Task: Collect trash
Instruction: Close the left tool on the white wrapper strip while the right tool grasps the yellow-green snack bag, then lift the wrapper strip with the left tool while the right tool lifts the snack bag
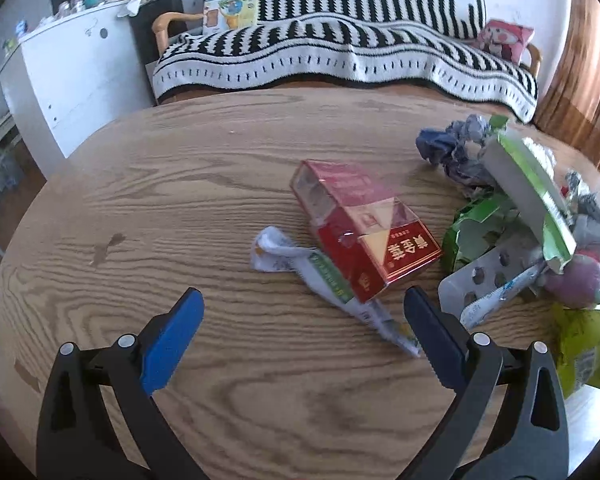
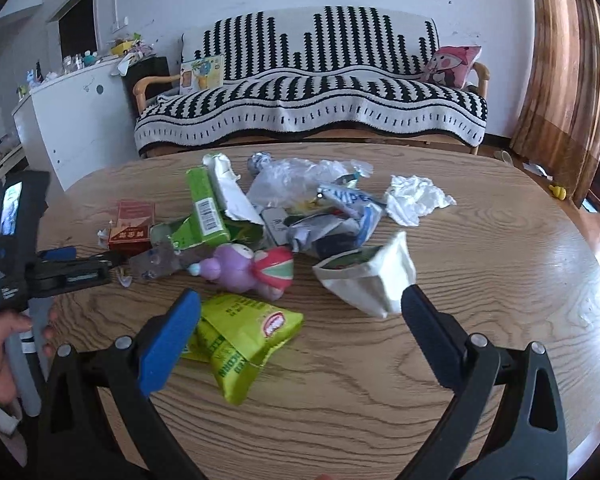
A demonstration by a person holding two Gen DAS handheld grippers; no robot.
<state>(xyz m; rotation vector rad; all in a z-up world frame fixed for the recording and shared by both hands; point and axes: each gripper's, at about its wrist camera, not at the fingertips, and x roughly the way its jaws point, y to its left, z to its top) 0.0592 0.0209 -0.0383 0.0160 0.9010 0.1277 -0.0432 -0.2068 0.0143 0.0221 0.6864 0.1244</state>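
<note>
Wood-grain table point(image 2: 460, 360) carries heaped trash point(image 2: 284, 216) mid-surface; left tongs point(image 1: 302, 312) spread wide, empty, lined up toward red carton point(image 1: 360, 232); right tongs point(image 2: 300, 308) likewise released above green snack bag point(image 2: 244, 340).

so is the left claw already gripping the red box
No, the left claw is open with its blue fingers spread apart, and the red box lies on the wooden table just ahead of them, untouched.
</note>
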